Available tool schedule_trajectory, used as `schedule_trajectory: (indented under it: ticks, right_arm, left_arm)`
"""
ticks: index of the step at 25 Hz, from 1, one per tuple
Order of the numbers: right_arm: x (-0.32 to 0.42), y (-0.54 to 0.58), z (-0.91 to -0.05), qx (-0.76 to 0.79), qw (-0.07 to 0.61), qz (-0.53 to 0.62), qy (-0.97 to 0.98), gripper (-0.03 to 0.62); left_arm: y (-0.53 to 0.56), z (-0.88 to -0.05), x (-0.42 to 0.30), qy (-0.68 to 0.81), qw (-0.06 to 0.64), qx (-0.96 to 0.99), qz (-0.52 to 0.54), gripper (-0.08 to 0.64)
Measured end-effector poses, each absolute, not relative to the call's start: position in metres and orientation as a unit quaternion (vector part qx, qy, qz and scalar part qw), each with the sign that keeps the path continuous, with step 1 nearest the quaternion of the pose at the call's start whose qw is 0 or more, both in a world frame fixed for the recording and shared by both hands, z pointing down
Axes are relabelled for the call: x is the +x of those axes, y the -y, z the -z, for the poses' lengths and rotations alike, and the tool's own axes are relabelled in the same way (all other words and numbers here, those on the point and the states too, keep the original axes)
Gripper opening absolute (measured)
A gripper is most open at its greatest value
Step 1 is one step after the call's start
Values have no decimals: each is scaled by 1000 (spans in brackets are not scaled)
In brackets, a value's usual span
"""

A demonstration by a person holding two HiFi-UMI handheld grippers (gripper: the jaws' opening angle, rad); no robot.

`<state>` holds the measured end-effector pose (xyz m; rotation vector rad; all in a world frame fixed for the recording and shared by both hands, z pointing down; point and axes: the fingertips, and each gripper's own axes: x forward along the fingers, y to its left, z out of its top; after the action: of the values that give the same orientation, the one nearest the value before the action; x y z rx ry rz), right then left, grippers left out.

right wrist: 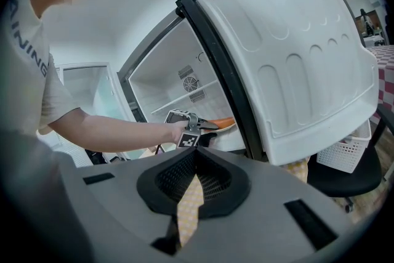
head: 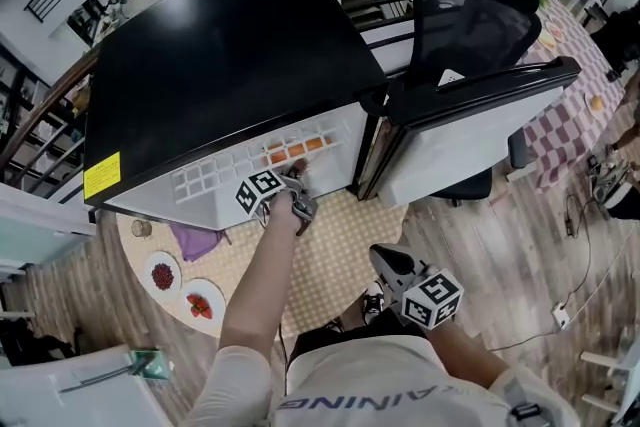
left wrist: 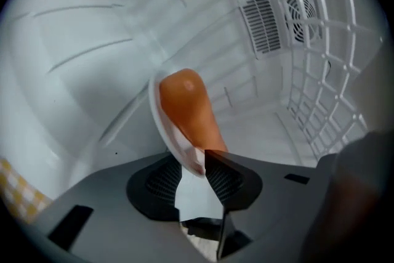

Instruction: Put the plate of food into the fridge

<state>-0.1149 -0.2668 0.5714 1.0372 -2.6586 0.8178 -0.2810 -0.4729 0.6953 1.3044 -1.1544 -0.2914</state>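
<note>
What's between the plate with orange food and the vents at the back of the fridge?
Nothing. In the left gripper view, only bare white fridge lining runs from the plate of food to the vents.

A black-topped fridge (head: 220,65) with a white interior is seen from above, its white-lined door (head: 470,130) swung open at the right. The left gripper (head: 297,181) is held on an outstretched bare arm at the white grid shelf (head: 215,177), just beside the orange food (head: 296,151). The right gripper (head: 385,260) is held low over the wooden floor (head: 500,255). A white plate of dark red food (head: 163,273), a second white plate of red food (head: 201,300) and a purple cloth (head: 195,240) are laid on a round yellow-checked surface (head: 335,240).
</note>
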Motion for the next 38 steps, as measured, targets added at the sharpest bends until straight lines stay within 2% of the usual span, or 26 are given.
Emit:
schedule_trajectory:
  ticks: [5, 15, 17, 19, 21, 23, 30, 35, 38]
  right_arm:
    - [-118, 267, -569, 343, 83, -273, 895, 21]
    - [-113, 266, -562, 348, 70, -271, 895, 23]
    - [-113, 264, -561, 348, 67, -270, 895, 23]
    - [-113, 262, -560, 348, 66, -268, 896, 22]
    - [-115, 259, -559, 347, 64, -269, 896, 23]
    - [-117, 255, -557, 344, 62, -268, 898, 21]
    - [-121, 249, -541, 341, 42, -256, 904, 21]
    - [-130, 247, -523, 331, 35, -240, 912, 22]
    - [-134, 248, -512, 326, 31, -229, 917, 22]
  left_arm:
    - [471, -687, -272, 498, 579, 645, 30, 141]
    - [427, -697, -261, 476, 596, 647, -28, 140]
    - [419, -695, -263, 480, 581, 656, -43, 82]
    - [413, -688, -264, 482, 558, 673, -60, 79]
    - [407, -675, -266, 489, 528, 691, -67, 38]
    - [396, -660, -269, 500, 494, 709, -66, 17]
    - [339, -592, -275, 511, 393, 763, -49, 9]
    - [299, -516, -291, 511, 352, 782, 58, 9]
    - [278, -478, -302, 522, 304, 794, 70, 9]
